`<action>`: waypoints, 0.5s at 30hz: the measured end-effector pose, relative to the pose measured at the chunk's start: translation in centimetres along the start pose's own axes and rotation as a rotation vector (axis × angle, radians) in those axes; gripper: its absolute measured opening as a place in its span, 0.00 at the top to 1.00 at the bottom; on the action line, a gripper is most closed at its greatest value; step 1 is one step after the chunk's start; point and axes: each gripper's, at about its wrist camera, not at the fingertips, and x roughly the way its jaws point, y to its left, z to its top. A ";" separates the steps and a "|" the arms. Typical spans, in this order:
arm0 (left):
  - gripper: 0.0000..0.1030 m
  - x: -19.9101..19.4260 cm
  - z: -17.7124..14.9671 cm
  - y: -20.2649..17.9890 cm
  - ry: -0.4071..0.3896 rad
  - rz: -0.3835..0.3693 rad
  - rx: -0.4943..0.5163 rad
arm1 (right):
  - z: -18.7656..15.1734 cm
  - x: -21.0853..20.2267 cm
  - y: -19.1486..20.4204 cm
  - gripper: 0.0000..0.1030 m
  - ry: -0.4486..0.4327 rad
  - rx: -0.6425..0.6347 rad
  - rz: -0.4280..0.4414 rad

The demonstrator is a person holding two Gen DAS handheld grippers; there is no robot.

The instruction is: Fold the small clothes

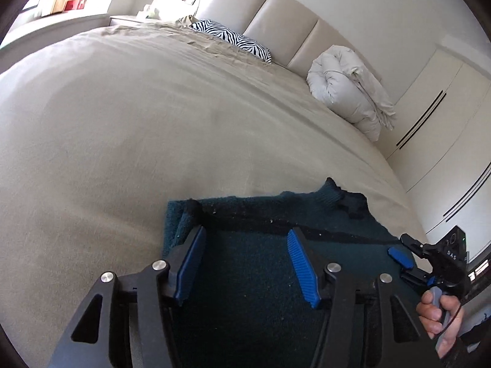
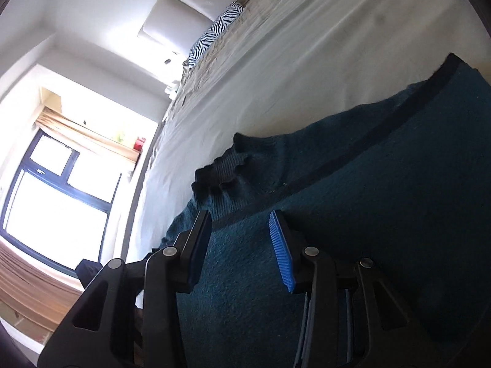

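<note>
A dark teal knitted garment (image 1: 251,257) lies spread on the beige bed near its front edge; a dark band runs across it. My left gripper (image 1: 245,236) is open, its blue pads straddling the cloth just above it. The right gripper (image 1: 402,257) shows at the right in the left wrist view, over the garment's right edge. In the right wrist view the right gripper (image 2: 241,224) is open over the same teal garment (image 2: 383,214), near a crumpled ribbed edge (image 2: 227,168).
The beige bed sheet (image 1: 138,128) stretches far ahead. A zebra-print pillow (image 1: 233,40) and a rolled white duvet (image 1: 346,89) lie by the padded headboard (image 1: 276,12). White wardrobe doors (image 1: 445,128) stand right. A window (image 2: 55,190) shows in the right wrist view.
</note>
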 end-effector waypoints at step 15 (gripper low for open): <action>0.43 -0.6 -0.3 -1.2 0.020 0.063 0.024 | -0.1 -12.4 -7.7 0.63 -0.235 0.185 -0.014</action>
